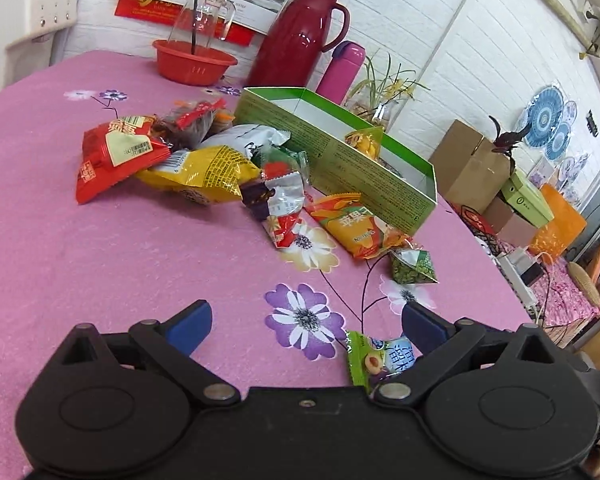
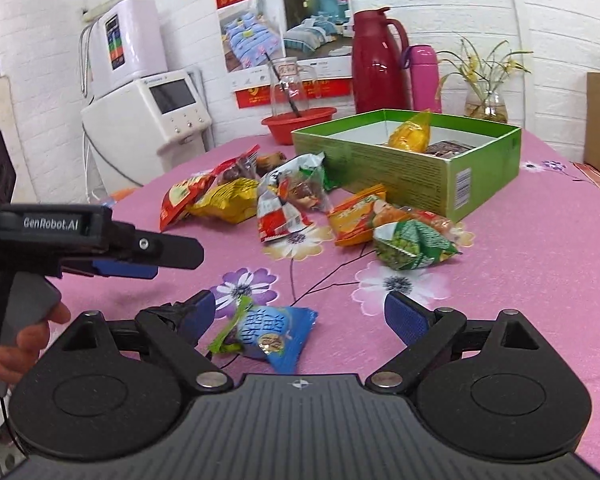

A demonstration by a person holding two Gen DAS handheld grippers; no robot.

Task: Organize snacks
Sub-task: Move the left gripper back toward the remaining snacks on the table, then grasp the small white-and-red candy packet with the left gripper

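My right hand-held gripper (image 2: 296, 314) hangs low over the desk (image 2: 540, 280) with its fingers spread wide; the blue-and-green snack packet (image 2: 268, 334) lies between them, nearer the left finger. My left hand-held gripper (image 1: 306, 320) is spread too, over bare pink cloth, with that same packet just beside its right finger. Open cloth runs to my left; the desk edge falls away on the right. The green box (image 2: 404, 168) holds a yellow packet (image 2: 414, 132). The snack pile (image 1: 188, 164) lies beside the box.
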